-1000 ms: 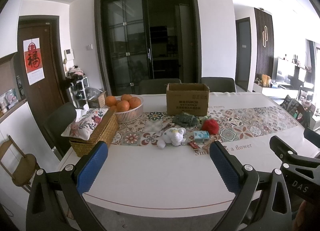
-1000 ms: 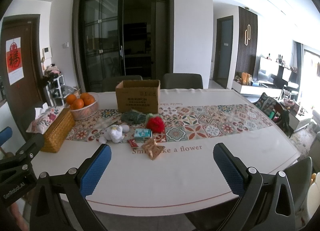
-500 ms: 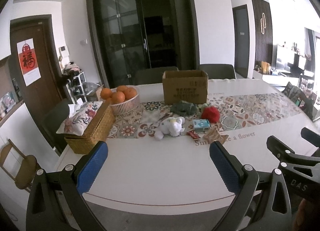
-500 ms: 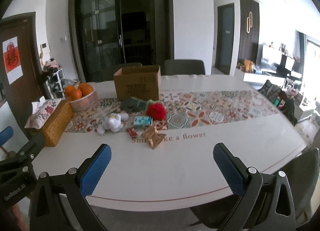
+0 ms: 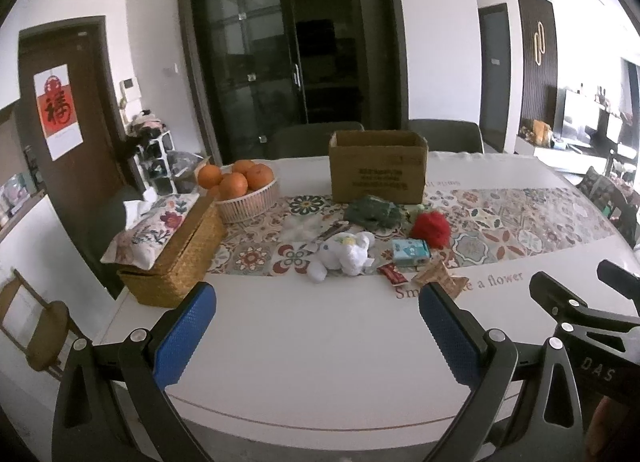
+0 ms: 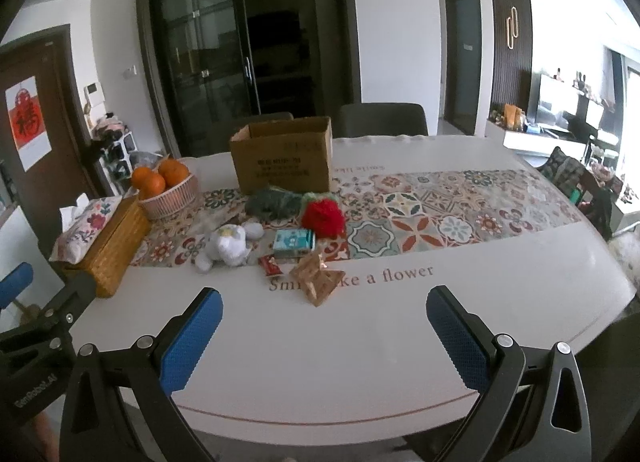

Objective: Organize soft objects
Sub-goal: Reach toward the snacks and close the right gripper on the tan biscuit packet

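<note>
- Both tongs are hanging over the near edge of the white oval table [image 6: 400, 342]: your left gripper [image 5: 316, 326] and right gripper [image 6: 324, 330] are spread wide and carrying nothing.
- You are looking at a task that seems barely begun; nothing soft appears sorted yet.
- Lying loose on the patterned runner are the white plush toy [image 5: 346, 252], the dark green knitted bundle [image 5: 372, 213] and the red fluffy pompom [image 5: 431, 227], close together just in front of the open brown cardboard box [image 5: 378, 171].
- That box is showing you only its walls; its inside is hidden.
- Oranges are filling the white woven basket [image 5: 250, 203], and a floral tissue pouch is resting on the wicker box [image 5: 176, 258].
</note>
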